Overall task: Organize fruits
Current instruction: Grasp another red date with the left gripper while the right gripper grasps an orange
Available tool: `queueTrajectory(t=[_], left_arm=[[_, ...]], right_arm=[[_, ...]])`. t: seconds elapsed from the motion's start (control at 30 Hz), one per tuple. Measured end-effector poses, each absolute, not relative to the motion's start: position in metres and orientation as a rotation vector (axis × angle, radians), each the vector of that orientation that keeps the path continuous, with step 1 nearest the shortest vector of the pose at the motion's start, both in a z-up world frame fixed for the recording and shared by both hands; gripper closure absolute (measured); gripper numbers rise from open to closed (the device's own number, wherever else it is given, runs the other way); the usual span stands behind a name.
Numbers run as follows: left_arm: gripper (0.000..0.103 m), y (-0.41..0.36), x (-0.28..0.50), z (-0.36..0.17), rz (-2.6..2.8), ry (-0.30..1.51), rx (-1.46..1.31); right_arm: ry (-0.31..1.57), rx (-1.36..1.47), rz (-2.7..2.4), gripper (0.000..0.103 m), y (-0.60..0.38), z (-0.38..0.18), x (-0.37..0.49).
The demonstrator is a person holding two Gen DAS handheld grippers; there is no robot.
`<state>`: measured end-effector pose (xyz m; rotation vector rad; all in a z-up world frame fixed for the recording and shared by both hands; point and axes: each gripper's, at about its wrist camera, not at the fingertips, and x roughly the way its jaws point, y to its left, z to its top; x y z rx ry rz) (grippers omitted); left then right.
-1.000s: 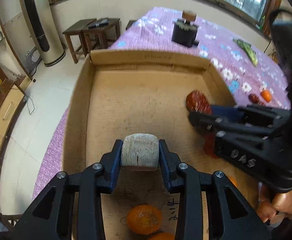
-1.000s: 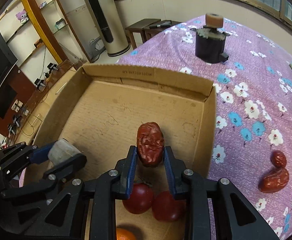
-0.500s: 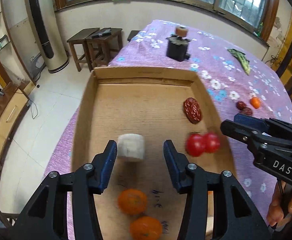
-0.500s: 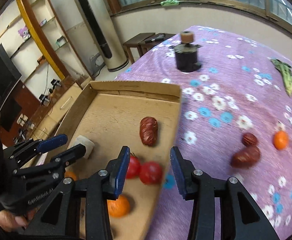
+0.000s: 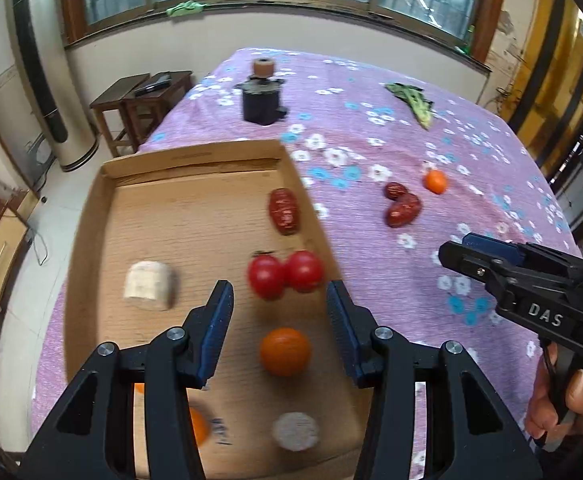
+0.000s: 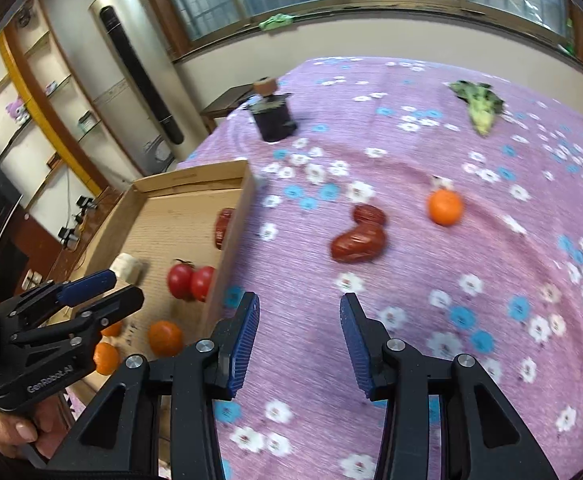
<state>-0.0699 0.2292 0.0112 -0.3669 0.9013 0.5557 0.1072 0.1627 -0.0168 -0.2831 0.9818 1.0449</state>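
Both grippers released, jaws just opened, empty | left gripper (image 5: 279, 304) over box (image 5: 91, 216) | right gripper (image 6: 299, 336) over cloth (image 6: 471, 248)

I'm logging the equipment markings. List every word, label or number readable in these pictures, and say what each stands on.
"DAS": white letters on the side of the right hand-held gripper, seen from the left wrist view.
"GenRobot.AI": white letters on the side of the left hand-held gripper, seen from the right wrist view.
Blue handwriting on the cardboard box floor: too blurred to read.
Print on the box's far wall: too small to read.
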Motion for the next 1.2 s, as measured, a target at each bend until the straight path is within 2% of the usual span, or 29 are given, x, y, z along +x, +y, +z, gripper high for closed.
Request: queueTrajectory(t=[0.33,0.47,0.7,1.2], left_arm=[[0.056,0.198,-0.037,0.014,0.473,0.917,-0.338],[0.051,0.189,-0.027,0.012,0.452,0.920,-0.332],[0.051,0.185,-0.009,0.008,0.423,0.931,-0.342],[0.051,0.203,0.069,-0.030,0.409,1.004,-0.359]], right_arm=[[1.000,-0.242,0.967,0.059,0.125,-0.026,0.134],[1.008,-0.227,0.941,0.059,0.115,-0.029,0.146],[1.016,-0.222,0.921,0.059,0.111,-0.035,0.162],[1.022,-0.269,0.870,0.059,0.177,-0.064,0.232]])
